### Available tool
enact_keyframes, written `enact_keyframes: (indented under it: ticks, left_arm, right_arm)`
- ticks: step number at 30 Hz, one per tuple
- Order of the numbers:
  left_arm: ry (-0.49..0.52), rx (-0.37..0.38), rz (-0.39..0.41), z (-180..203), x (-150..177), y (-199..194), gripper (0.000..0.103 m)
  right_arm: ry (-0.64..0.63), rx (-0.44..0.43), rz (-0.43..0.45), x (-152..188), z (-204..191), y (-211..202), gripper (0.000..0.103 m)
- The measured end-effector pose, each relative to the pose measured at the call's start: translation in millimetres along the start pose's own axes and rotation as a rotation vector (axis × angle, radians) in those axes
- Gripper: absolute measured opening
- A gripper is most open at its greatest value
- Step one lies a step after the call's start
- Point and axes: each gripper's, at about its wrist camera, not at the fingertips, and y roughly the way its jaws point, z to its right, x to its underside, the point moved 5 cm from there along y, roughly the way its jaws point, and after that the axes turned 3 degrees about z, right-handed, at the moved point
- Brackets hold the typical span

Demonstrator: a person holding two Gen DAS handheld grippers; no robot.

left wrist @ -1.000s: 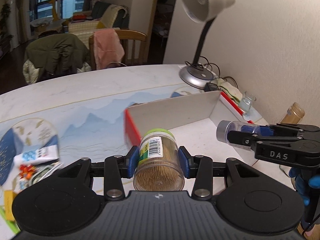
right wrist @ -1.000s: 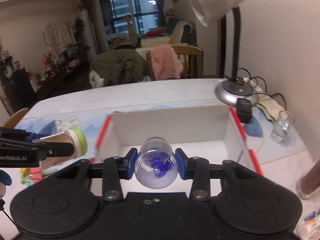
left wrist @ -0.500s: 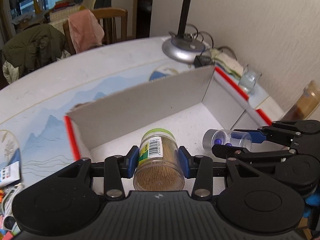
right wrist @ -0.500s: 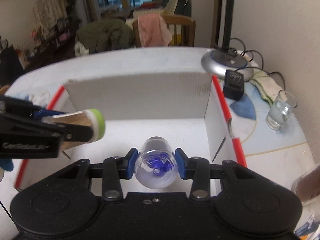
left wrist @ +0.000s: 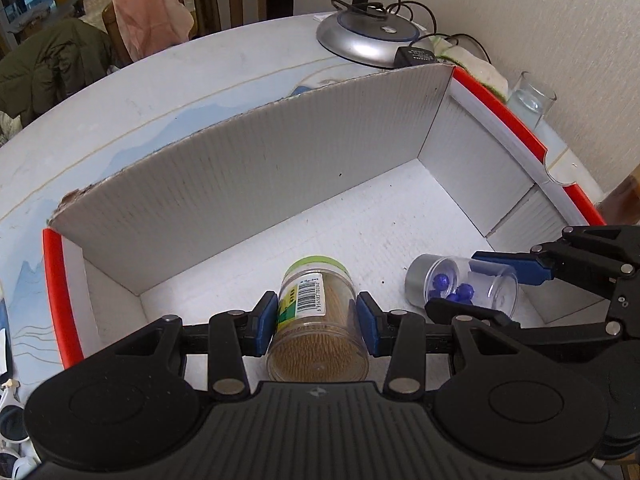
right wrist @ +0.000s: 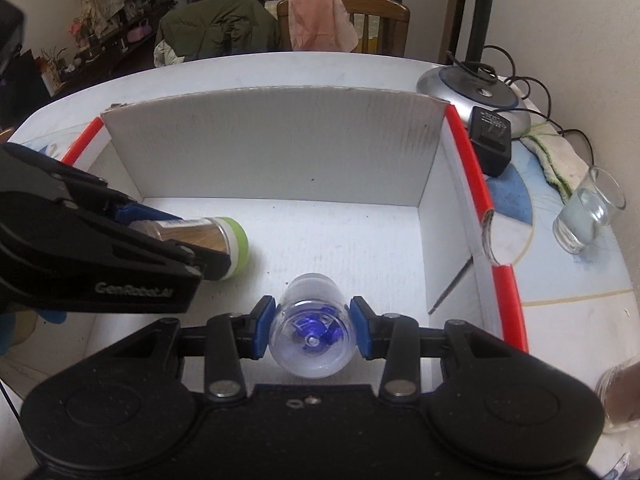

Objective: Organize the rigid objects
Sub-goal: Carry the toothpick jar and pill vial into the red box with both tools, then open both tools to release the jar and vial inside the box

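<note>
My left gripper (left wrist: 317,322) is shut on a clear toothpick jar (left wrist: 316,328) with a green lid and a barcode label. It hangs low inside the white box (left wrist: 240,184) with red-edged rims. My right gripper (right wrist: 313,332) is shut on a small clear tube of blue beads (right wrist: 312,334), also inside the box, to the right of the jar. In the left wrist view the bead tube (left wrist: 460,290) shows its grey cap. In the right wrist view the toothpick jar (right wrist: 208,240) lies at the left, its green lid toward the box's middle.
A silver lamp base (right wrist: 474,98) with a black adapter (right wrist: 490,144) stands behind the box's right corner. A drinking glass (right wrist: 586,212) and a cloth (right wrist: 554,156) lie right of the box. A chair with a pink cloth (right wrist: 320,24) stands beyond the table.
Both grippers have come down and forward over the box's near edge into the box, each still holding its container. The left one swung in from the left.
</note>
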Motion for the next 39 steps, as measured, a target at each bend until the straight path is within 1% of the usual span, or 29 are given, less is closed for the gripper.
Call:
enact_keyframes:
  ticks: [4, 9, 12, 16, 20, 25, 27, 29, 39]
  left_arm:
    - [-0.002, 0.014, -0.020, -0.6, 0.5, 1.2, 0.042]
    - [-0.005, 0.020, -0.082, -2.1, 8.6, 7.2, 0.042]
    - [0.000, 0.021, -0.089, -1.6, 10.3, 7.2, 0.042]
    - [0.008, 0.011, -0.088, -1.7, 11.7, 5.2, 0.042]
    - [-0.008, 0.011, -0.069, -4.2, 11.6, -0.6, 0.042]
    - [-0.022, 0.010, -0.035, -5.2, 13.0, -13.1, 0.043]
    - [-0.025, 0.006, -0.021, -6.2, 13.8, -19.2, 0.047]
    - [-0.032, 0.016, -0.006, -6.4, 14.9, -25.9, 0.047]
    - [-0.053, 0.011, 0.102, -7.8, 20.2, -68.7, 0.049]
  right_arm:
    - [-0.017, -0.010, -0.037, -1.6, -1.6, 2.8, 0.040]
    - [-0.025, -0.022, -0.081, 2.8, -2.9, 3.0, 0.040]
    - [-0.025, -0.020, -0.101, 8.4, -2.2, 4.8, 0.040]
    - [-0.013, -0.032, -0.107, 9.6, -1.6, 4.4, 0.040]
    - [-0.014, -0.041, -0.103, 10.5, -1.8, 2.9, 0.043]
    - [-0.006, -0.047, -0.076, 7.2, 0.4, -4.8, 0.047]
    - [-0.008, -0.043, -0.065, 6.0, -0.2, -9.2, 0.048]
    - [-0.010, -0.039, -0.054, 5.0, -2.1, -14.2, 0.049]
    - [0.002, -0.045, 0.018, 0.7, -11.0, -43.8, 0.056]
